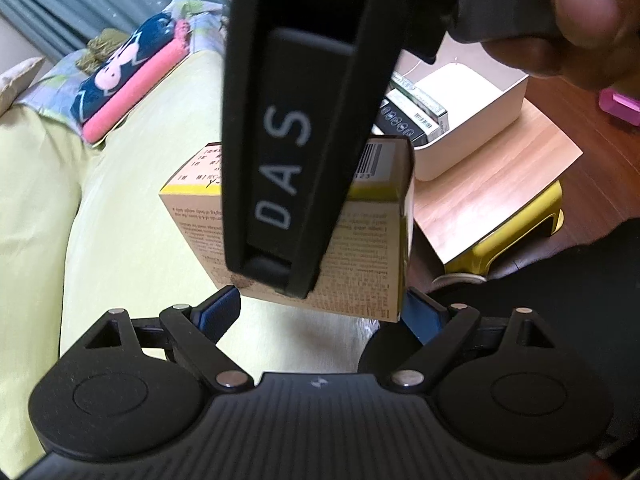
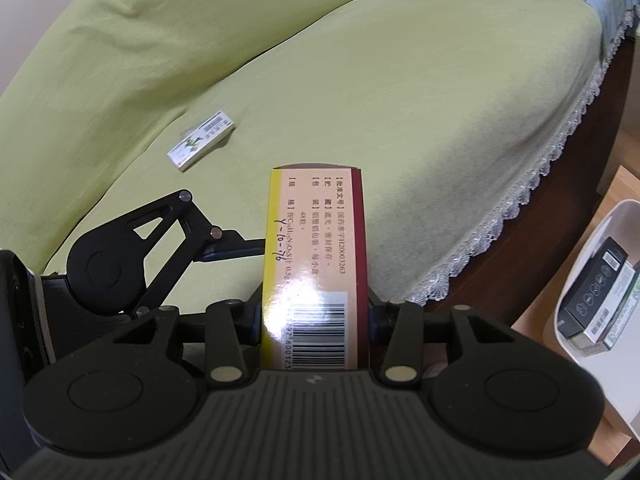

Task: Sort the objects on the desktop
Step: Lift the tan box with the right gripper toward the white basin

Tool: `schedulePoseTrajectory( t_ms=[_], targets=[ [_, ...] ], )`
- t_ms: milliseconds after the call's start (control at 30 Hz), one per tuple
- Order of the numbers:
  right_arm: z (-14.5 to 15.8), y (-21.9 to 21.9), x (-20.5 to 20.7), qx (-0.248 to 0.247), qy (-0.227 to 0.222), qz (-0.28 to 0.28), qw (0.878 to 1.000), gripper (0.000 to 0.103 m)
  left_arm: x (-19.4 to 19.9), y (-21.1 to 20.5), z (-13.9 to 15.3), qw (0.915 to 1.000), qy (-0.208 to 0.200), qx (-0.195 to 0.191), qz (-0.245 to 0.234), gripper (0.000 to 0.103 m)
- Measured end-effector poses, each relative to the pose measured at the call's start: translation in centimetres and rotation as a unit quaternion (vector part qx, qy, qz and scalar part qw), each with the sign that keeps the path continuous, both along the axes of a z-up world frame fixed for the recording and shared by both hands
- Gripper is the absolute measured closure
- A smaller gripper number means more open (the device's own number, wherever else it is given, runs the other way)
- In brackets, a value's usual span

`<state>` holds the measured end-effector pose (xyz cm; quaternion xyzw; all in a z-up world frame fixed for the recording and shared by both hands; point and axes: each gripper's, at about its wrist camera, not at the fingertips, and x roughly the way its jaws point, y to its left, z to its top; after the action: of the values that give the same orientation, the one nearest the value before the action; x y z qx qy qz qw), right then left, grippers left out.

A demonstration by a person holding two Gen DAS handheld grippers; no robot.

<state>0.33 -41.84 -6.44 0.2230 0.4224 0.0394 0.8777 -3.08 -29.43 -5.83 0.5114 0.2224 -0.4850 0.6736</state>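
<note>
Between the right gripper (image 2: 316, 316) jaws, clamped, the medicine box (image 2: 316, 264) points lengthwise away, white bin (image 2: 600, 236) far right; left gripper (image 1: 320, 312) jaws apart.

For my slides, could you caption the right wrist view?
Right gripper clamps a medicine box above the green cover; another small box lies behind.
</note>
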Motion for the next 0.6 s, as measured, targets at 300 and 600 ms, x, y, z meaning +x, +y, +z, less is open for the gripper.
schedulePoseTrajectory(
  t_ms=[300,600],
  targets=[
    [-0.4,-3.6,-1.7,0.001,0.005,-0.044,0.999,0.063,-0.4,-3.1,-0.6,0.9989,0.000,0.004,-0.046,0.014],
    [-1.1,-7.0,-3.9,-0.001,0.011,-0.091,0.996,0.063,-1.4,-6.9,-2.0,0.9958,0.003,0.000,-0.091,0.014]
  ],
)
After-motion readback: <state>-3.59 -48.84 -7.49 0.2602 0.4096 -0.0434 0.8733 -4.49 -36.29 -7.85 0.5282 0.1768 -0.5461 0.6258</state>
